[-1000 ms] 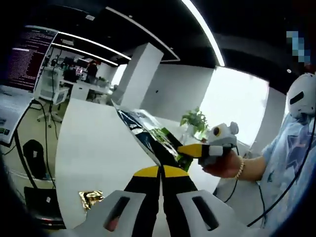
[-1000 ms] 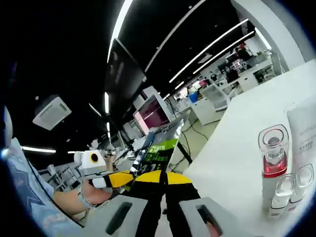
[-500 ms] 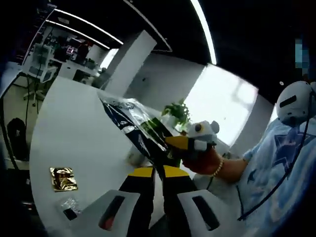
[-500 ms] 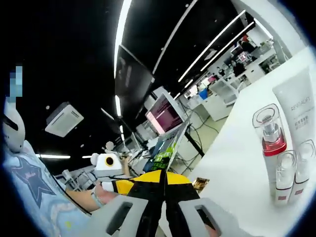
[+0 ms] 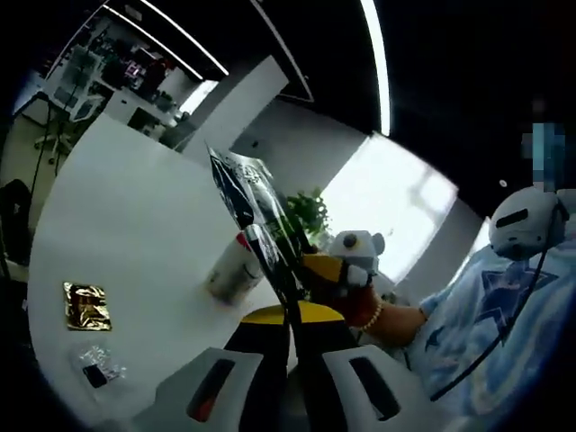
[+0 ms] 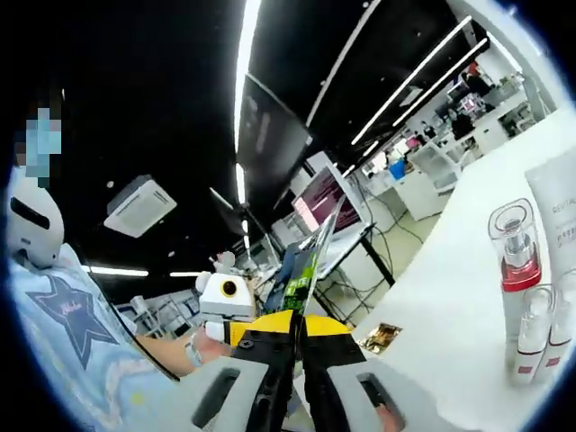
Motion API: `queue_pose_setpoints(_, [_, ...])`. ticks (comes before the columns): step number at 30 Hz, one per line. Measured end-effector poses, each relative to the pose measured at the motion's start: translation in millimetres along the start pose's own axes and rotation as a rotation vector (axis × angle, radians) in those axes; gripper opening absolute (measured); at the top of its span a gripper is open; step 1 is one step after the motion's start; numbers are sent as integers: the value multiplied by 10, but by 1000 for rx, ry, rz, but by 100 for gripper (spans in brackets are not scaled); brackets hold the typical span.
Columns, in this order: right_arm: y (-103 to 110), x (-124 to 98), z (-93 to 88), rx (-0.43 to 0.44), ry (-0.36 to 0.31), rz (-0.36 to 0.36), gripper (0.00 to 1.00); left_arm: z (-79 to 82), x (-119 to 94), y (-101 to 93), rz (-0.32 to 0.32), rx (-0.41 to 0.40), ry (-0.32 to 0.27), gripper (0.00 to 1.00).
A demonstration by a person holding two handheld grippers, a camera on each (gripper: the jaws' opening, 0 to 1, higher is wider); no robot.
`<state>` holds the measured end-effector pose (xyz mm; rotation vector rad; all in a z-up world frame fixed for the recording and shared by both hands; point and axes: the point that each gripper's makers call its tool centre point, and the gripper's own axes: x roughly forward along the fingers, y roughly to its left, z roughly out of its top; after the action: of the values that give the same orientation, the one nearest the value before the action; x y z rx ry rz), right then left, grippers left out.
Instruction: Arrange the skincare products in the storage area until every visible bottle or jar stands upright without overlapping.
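White tabletop (image 5: 135,216) spreads under a dark ceiling with long light strips in the left gripper view, and a bright window glows beyond it. The left gripper (image 5: 290,317) rises from the bottom with its yellow-tipped jaws pressed together on the lower edge of a dark, glossy sachet (image 5: 256,220) printed in white and green, which stands up and away from the jaws. The right gripper (image 5: 326,270) comes in from the right, held by a hand (image 5: 360,306) with a bead bracelet, and its yellow tip touches the same sachet just above the left jaws. A white bottle with a red cap (image 5: 232,268) lies tipped on the table just behind the sachet. Well apart, near the table's near-left edge, lie a gold foil packet (image 5: 86,306) and a small clear packet (image 5: 97,364). Much bare table stays open between them and the bottle.

Office desks, monitors and ceiling lights fill the background of the right gripper view. The right gripper (image 6: 295,326) has its jaws closed on the sachet (image 6: 301,279), seen nearly edge-on, its green print facing the camera. The left gripper (image 6: 236,331) reaches in from the left and meets the sachet beside those jaws. On the white table (image 6: 450,297) at the right stand upright a clear pump bottle with red liquid (image 6: 513,261), two small clear vials (image 6: 542,328) touching in front of it, and a white tube (image 6: 560,211) at the view's edge. The gold packet (image 6: 382,337) lies near the table's edge, with open surface between it and the bottles.
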<state>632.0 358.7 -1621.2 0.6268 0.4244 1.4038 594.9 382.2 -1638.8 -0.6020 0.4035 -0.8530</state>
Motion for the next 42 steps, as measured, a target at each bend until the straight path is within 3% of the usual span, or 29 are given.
queue_pose_setpoints(3, [44, 16, -19, 81, -5, 27, 6, -153, 72, 10, 29, 81, 111, 0])
queue_pose_setpoints(4, [-29, 16, -36, 40, 5, -15, 0, -175, 82, 7, 31, 88, 127, 0])
queue_pose_setpoints(5, [-133, -6, -70, -20, 32, -74, 0, -185, 96, 1, 37, 82, 132, 0])
queue_pose_setpoints(7, [-84, -5, -93, -42, 51, -53, 0, -229, 96, 35, 58, 82, 160, 0])
queue_pose_setpoints(11, [-146, -24, -79, -35, 32, -72, 0, -212, 115, 65, 64, 107, 130, 2])
queue_pose_setpoints(14, [-167, -20, -79, -27, 31, -79, 0, -143, 126, 97, 59, 36, 85, 1])
queue_pose_setpoints(17, [-197, -17, -110, -50, 47, -111, 0, -134, 114, 183, 81, -5, 79, 0])
queue_pose_setpoints(22, [-349, -23, -251, -222, 152, -232, 0, -220, 126, 423, 209, -28, 114, 0])
queue_pose_setpoints(27, [-598, -77, -395, -413, 269, -407, 0, -360, 216, 640, 359, 52, 213, 0])
queue_pose_setpoints(30, [-776, -135, -478, -422, 318, -497, 0, -443, 303, 735, 420, 112, 267, 0])
queue_pose_setpoints(36, [-1050, -248, -636, -435, 388, -579, 0, -600, 416, 872, 442, 73, 347, 0])
queue_pose_setpoints(42, [-1225, -302, -711, -493, 435, -655, 0, -663, 445, 1012, 458, 36, 373, 0])
